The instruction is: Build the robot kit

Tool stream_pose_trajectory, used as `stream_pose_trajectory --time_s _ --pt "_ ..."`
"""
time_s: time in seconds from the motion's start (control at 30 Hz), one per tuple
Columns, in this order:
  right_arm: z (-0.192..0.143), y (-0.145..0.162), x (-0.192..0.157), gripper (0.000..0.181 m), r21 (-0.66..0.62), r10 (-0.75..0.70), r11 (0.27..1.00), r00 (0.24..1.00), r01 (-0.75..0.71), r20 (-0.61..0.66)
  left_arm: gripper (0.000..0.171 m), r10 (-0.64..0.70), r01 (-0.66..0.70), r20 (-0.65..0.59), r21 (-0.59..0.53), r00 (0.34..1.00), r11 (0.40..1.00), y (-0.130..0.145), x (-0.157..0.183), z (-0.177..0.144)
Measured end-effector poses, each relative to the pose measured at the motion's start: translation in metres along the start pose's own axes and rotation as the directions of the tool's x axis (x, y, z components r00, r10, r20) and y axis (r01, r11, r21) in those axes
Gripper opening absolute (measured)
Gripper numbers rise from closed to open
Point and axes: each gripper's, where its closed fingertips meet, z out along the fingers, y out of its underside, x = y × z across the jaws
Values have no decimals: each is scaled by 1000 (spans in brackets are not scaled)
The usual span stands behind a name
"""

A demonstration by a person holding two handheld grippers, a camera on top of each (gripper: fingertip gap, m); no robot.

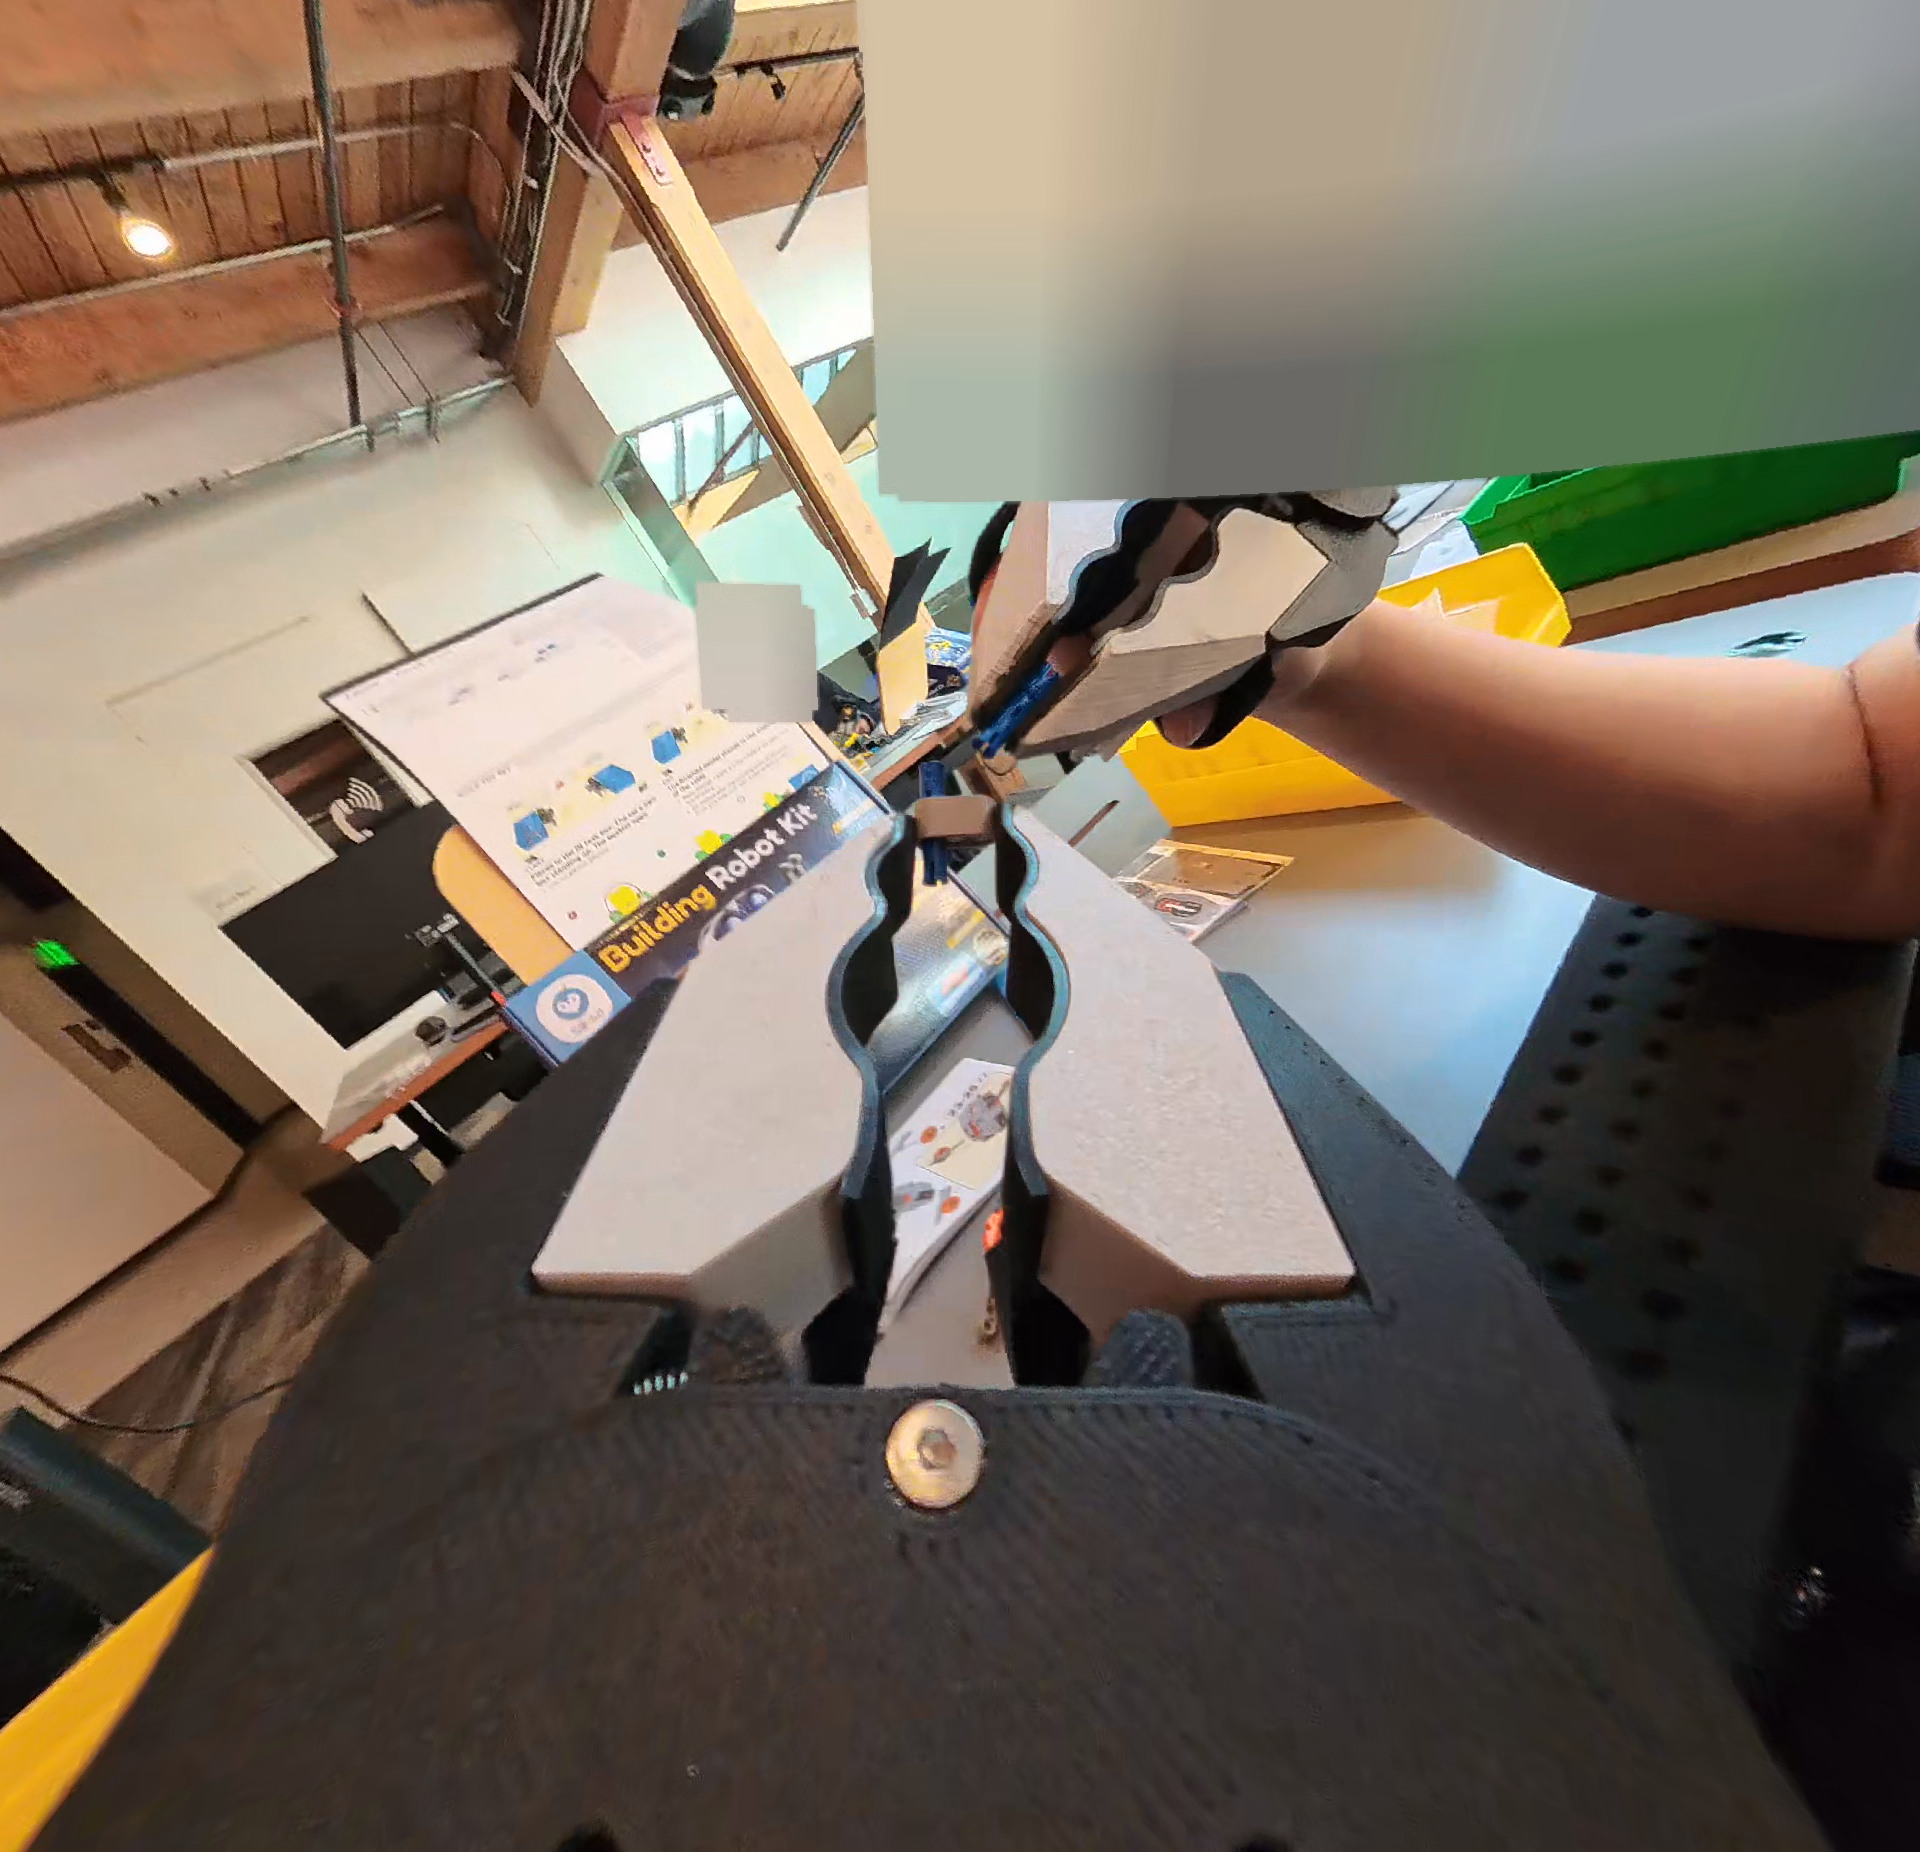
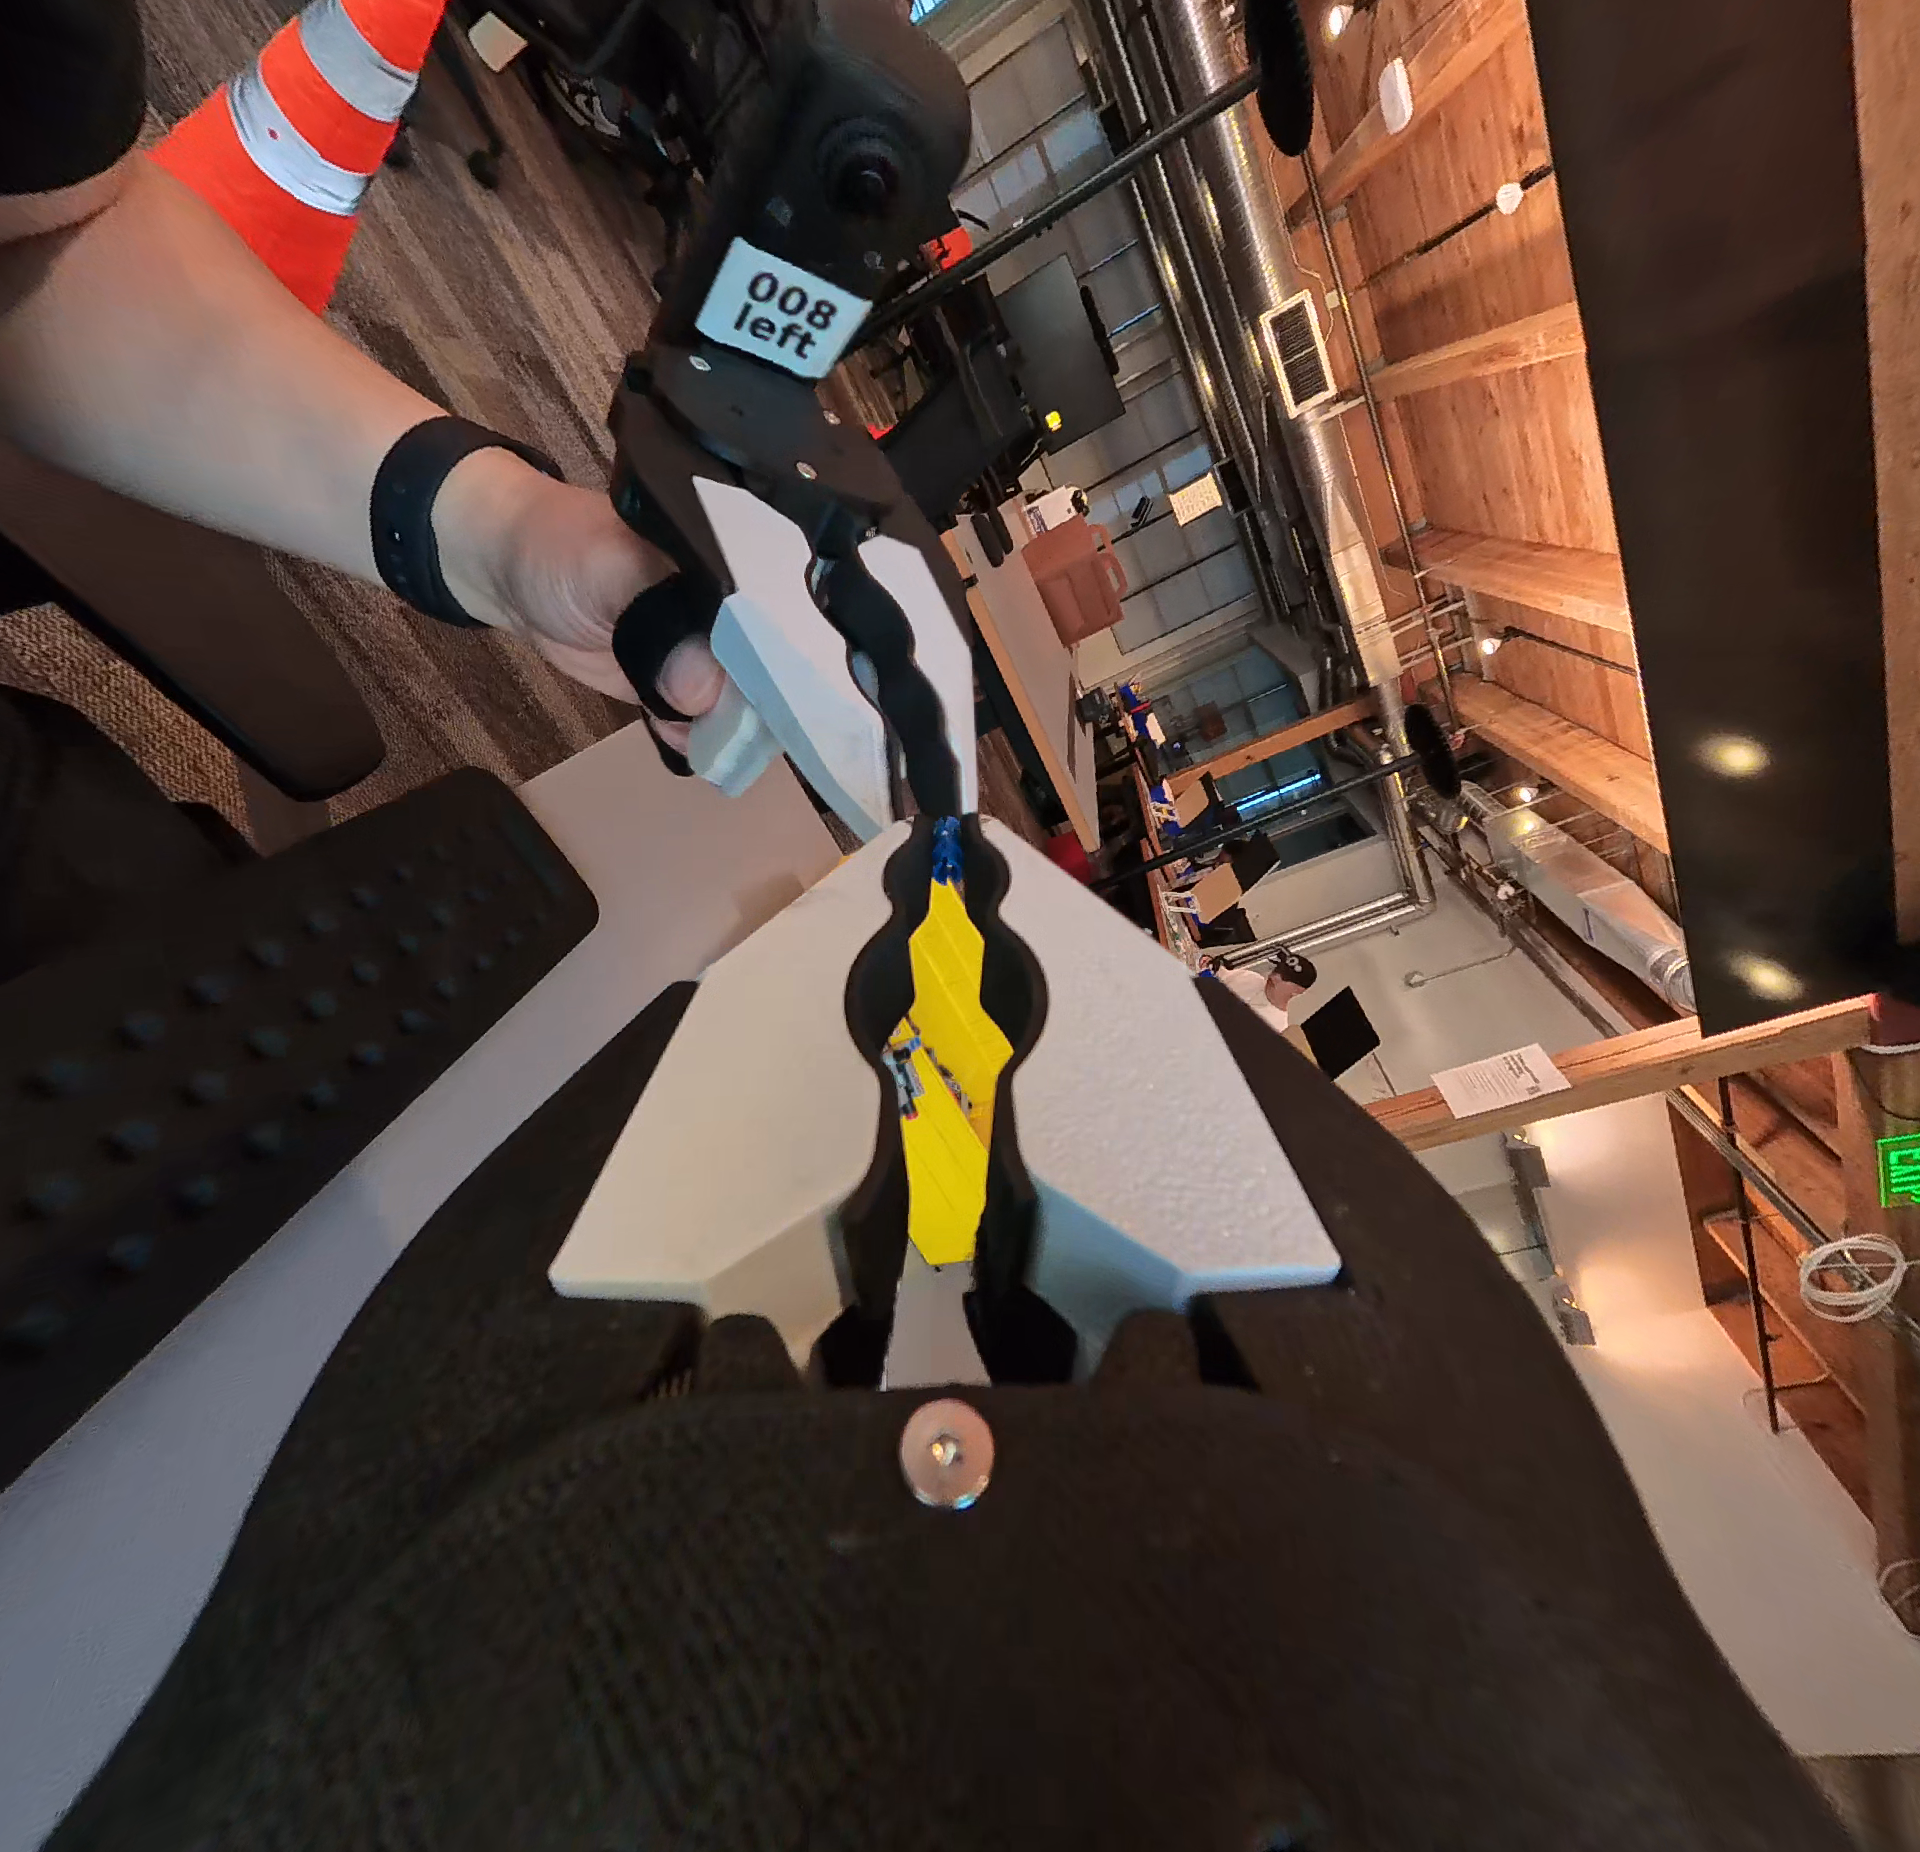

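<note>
In the left wrist view my left gripper [image 1: 954,828] is shut on a small grey block [image 1: 951,817], with a blue part [image 1: 935,859] hanging just under it. My right gripper [image 1: 989,753] comes in from the upper right, tips almost touching the block, shut on a thin blue piece [image 1: 1016,703]. In the right wrist view my right gripper [image 2: 945,848] pinches the blue piece [image 2: 943,852] at its tips. The left gripper [image 2: 932,810] meets it tip to tip from above, held by a hand. Both grippers are in the air above the grey table [image 1: 1403,971].
A yellow bin [image 1: 1351,732] and a green bin [image 1: 1662,503] stand at the table's far right. A dark blue kit box [image 1: 727,898] with an open sheet leans at left. A booklet [image 1: 951,1148] and a leaflet [image 1: 1195,883] lie below. An orange cone [image 2: 312,119] stands on the floor. Less than 4 cm separates the two grippers' tips.
</note>
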Motion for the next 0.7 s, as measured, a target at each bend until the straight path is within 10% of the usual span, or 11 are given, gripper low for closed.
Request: stream_pose_trajectory --time_s 0.7 --pt "-3 -4 -14 4 40 9 999 996 -12 86 13 -197 193 -183 -42 963 980 -9 16 -1"
